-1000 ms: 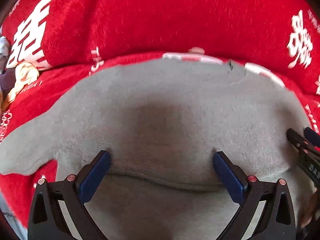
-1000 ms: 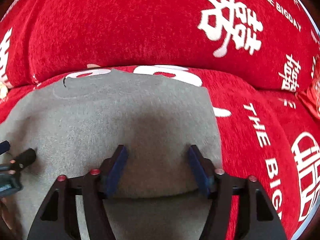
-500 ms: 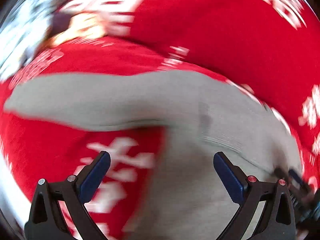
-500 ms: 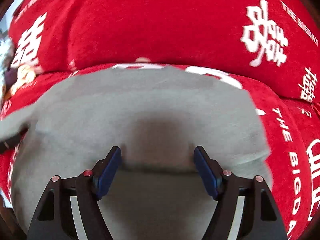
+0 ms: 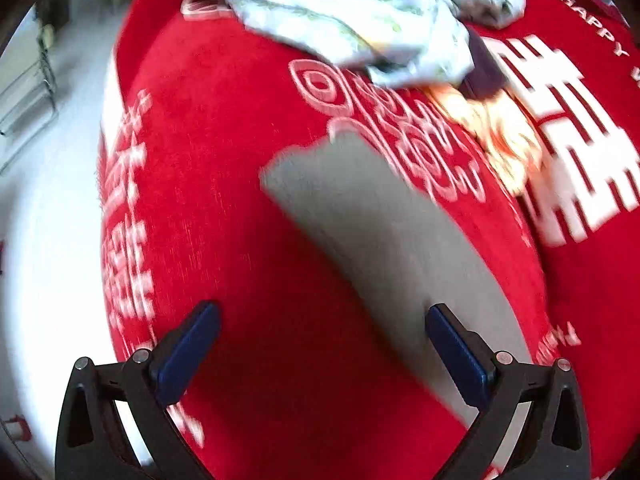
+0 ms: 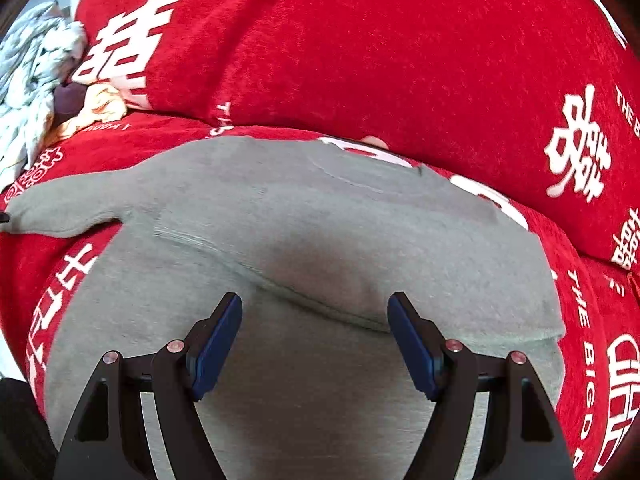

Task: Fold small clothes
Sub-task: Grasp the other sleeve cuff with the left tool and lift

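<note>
The left gripper [image 5: 322,354] is spread, empty, above the outstretched sleeve [image 5: 372,232] of a grey top [image 6: 320,232], which is laid flat on a red sofa cover [image 6: 360,48]. The right gripper [image 6: 315,340] is likewise spread, empty, over the body. The fabric is judged soft, light and limp; the sleeve cuff is the likely hold. The left view is blurred, and the hem is cut off.

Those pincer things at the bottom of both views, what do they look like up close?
Each tool, left and right, is a black plastic frame with triangular cut-outs and two angled fingers. The fingers carry flat dark blue pads, and small round reddish and silvery studs sit at the joints. No cables or sleeves show.
</note>
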